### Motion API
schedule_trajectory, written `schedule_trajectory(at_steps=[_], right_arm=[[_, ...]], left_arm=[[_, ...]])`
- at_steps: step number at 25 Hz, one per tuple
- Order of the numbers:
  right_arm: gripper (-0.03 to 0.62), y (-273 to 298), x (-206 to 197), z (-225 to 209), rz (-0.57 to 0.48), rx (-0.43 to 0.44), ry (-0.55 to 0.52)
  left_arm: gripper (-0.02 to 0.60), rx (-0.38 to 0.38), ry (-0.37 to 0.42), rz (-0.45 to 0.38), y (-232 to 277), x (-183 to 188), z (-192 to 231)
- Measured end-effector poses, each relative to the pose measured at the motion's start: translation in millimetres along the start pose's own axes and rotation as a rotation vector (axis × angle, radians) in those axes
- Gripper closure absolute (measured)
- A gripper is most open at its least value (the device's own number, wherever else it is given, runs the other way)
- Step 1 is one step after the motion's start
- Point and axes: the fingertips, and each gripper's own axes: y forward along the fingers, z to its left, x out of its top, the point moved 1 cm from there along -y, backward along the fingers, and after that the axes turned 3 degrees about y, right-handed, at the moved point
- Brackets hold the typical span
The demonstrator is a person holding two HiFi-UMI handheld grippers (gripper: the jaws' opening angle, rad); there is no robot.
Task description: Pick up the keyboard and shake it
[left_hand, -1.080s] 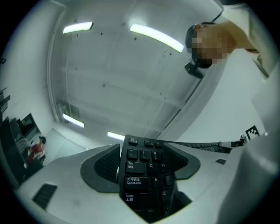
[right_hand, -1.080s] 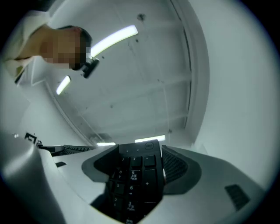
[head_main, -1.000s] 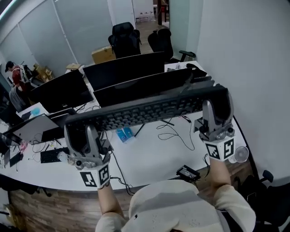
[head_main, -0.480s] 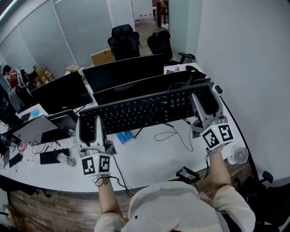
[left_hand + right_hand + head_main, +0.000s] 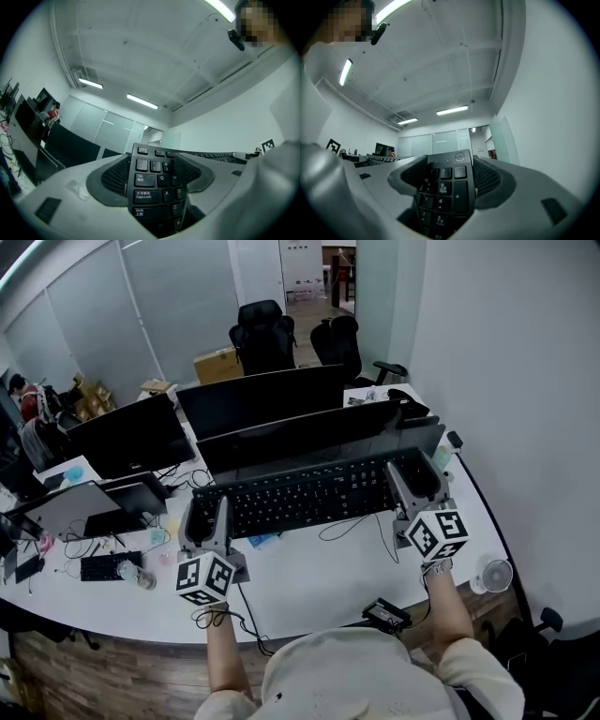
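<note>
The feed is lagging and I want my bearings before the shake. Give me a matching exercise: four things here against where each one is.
Things:
1. left tool
2. right tool
3. white fan
4. cardboard box

Places:
A. beside the office chairs
B. shut on the keyboard at its number-pad end
C. at the right edge of the desk
D. shut on the keyboard at its Caps Lock end

Pairs: 1-D, 2-B, 3-C, 4-A
</note>
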Motion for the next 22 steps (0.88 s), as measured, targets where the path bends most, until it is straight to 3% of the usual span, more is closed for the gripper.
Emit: schedule_trajectory(at_steps=[7, 22], right_arm=[[0.303, -1, -53, -10, 0.127, -0.025, 0.037], [0.303, -14, -123, -28, 0.294, -0.097, 0.091]], left_arm=[[0.288, 0.036, -0.026, 0.130, -4, -51, 9], [0.288, 0.045, -0.057, 0.305, -6, -119, 16]])
